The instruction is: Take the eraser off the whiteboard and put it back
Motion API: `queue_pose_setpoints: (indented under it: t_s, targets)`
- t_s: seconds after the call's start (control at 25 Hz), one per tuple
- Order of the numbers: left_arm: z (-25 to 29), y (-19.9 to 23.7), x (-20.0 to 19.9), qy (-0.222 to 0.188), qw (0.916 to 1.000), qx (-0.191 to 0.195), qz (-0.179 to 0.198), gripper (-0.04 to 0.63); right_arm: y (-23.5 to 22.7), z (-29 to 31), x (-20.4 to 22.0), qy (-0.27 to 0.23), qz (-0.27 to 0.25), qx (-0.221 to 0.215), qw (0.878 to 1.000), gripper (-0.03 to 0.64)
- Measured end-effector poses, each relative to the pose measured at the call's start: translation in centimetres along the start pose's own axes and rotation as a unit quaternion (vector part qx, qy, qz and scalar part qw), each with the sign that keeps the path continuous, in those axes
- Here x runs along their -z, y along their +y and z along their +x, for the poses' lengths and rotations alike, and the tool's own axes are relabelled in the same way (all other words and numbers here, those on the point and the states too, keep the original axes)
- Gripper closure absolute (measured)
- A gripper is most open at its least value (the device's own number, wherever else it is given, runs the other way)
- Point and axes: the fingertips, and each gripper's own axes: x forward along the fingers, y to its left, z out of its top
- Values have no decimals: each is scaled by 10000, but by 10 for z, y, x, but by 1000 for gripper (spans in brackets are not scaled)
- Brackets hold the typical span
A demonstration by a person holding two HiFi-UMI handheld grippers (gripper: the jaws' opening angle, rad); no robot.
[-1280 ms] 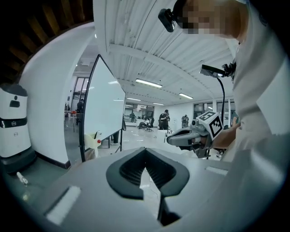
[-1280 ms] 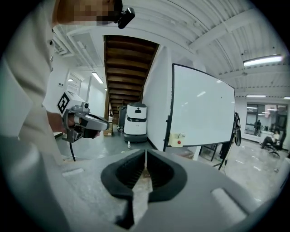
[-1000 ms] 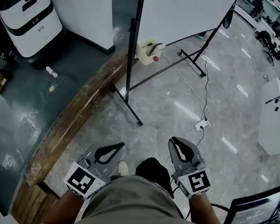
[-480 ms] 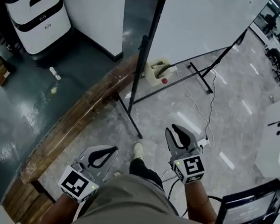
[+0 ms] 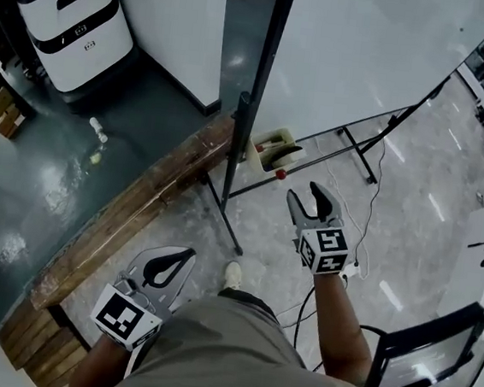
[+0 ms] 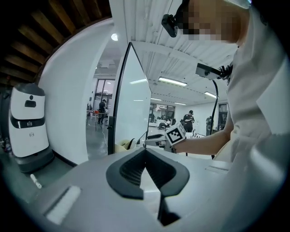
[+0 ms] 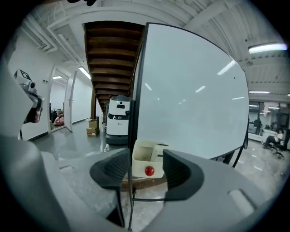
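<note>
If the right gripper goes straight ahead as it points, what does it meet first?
Probably the cream box with a red dot below the whiteboard; the black frame post stands just left of that line.

So there's this white boxy machine (image 5: 71, 17) with a black band parked on the dark floor. Just in front of it a little white bottle (image 5: 99, 130) lies on the floor, and some cardboard boxes (image 5: 3, 108) sit off to its left. Further out from it a curved wooden strip (image 5: 127, 219) edges the dark floor. A dark monitor (image 5: 421, 357) stands well away from it.
</note>
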Motion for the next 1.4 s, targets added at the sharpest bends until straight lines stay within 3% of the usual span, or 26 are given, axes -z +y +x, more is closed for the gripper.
queue_pose_setpoints:
  t_s: [0.16, 0.36, 0.68, 0.88, 0.96, 1.4]
  targets:
    - [16, 12, -4, 71, 9997, -230, -52, 594, -24, 45, 1, -53, 194, -15, 9998, 339]
    - [28, 21, -7, 181, 9986, -480, -90, 594, -41, 85, 7, -24, 362, -33, 9993, 300]
    - [39, 23, -9, 259, 9976, -622, -148, 594, -51, 121, 27, 57, 667, -157, 9976, 298]
    - [41, 21, -10, 288, 9972, -650, -213, 594, -49, 126, 28, 83, 632, -268, 9976, 309]
    - [41, 19, -10, 293, 9971, -657, -230, 594, -49, 126, 27, 80, 573, -252, 9980, 354]
    - [27, 21, -7, 161, 9975, -685, -101, 594, -49, 113, 7, -115, 434, -141, 9989, 357]
